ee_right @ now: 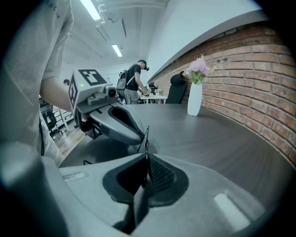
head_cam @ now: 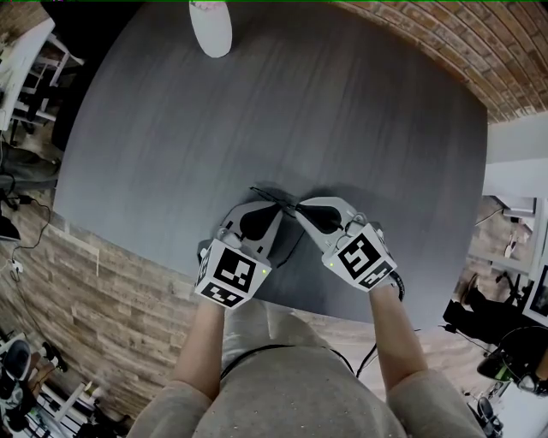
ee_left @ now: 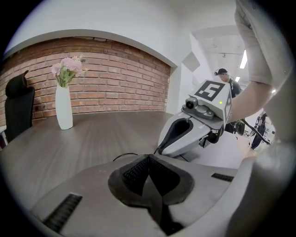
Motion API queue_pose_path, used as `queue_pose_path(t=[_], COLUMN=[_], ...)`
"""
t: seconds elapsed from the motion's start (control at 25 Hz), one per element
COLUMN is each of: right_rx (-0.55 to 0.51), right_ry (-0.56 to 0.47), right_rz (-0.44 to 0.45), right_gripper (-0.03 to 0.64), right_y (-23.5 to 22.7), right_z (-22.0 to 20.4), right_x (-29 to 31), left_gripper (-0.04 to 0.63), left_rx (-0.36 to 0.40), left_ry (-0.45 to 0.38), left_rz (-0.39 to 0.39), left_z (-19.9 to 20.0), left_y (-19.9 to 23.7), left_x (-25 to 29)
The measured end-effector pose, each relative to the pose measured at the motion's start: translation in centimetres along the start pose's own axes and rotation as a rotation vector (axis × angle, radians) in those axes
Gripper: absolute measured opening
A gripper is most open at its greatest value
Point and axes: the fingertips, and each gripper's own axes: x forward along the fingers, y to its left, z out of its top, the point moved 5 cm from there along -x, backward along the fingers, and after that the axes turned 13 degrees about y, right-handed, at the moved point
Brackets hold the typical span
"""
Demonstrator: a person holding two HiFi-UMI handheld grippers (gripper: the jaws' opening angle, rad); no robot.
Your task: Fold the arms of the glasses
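Observation:
The glasses [head_cam: 271,196] are a thin black wire frame just over the grey table [head_cam: 257,111], between my two grippers' tips. My left gripper [head_cam: 279,208] is shut; in the left gripper view a black wire loop of the glasses [ee_left: 124,156] runs into its closed tips [ee_left: 148,158]. My right gripper [head_cam: 297,209] faces it from the right and is shut on a thin wire arm [ee_right: 146,135], which sticks up out of its pads [ee_right: 155,173]. Each gripper sees the other close in front: the right gripper [ee_left: 160,150], the left gripper [ee_right: 141,138]. The lenses are hidden.
A white vase [head_cam: 211,26] with pink flowers [ee_left: 67,69] stands at the table's far side. A brick wall [ee_right: 259,88] curves behind it. A black chair [ee_left: 18,111] stands at the far left. A person [ee_right: 135,83] stands by desks in the background.

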Motion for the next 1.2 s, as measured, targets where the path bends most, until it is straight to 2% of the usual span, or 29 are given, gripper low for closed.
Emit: queue_pose_path(t=[0.2, 0.4, 0.6, 0.72, 0.84, 1.0, 1.2], right_rx=[0.021, 0.051, 0.064, 0.074, 0.078, 0.084, 0.086], right_ry=[-0.001, -0.007, -0.009, -0.011, -0.007, -0.001, 0.002], right_rz=[-0.014, -0.028, -0.03, -0.033, -0.041, -0.058, -0.074], right_gripper=[0.009, 0.009, 0.009, 0.009, 0.009, 0.009, 0.009], right_y=[-0.3, -0.5, -0.5, -0.5, -0.6, -0.5, -0.5], right_z=[-0.2, -0.3, -0.3, -0.2, -0.3, -0.2, -0.2], right_x=[0.0, -0.1, -0.1, 0.0, -0.1, -0.1, -0.1], left_gripper=[-0.002, -0.002, -0.002, -0.002, -0.002, -0.002, -0.002], left_rx=[0.021, 0.014, -0.016, -0.035, -0.04, -0.103, -0.108], left_ry=[0.003, -0.03, -0.122, -0.115, -0.098, -0.103, -0.049], left_rz=[0.0, -0.041, -0.186, -0.236, -0.224, -0.161, -0.192], left_z=[0.5, 0.4, 1.1, 0.7, 0.3, -0.3, -1.1], left_y=[0.0, -0.3, -2.5, -3.8, -4.9, -5.9, -8.6], left_x=[0.5, -0.5, -2.2, -2.9, -3.0, -3.6, -3.3])
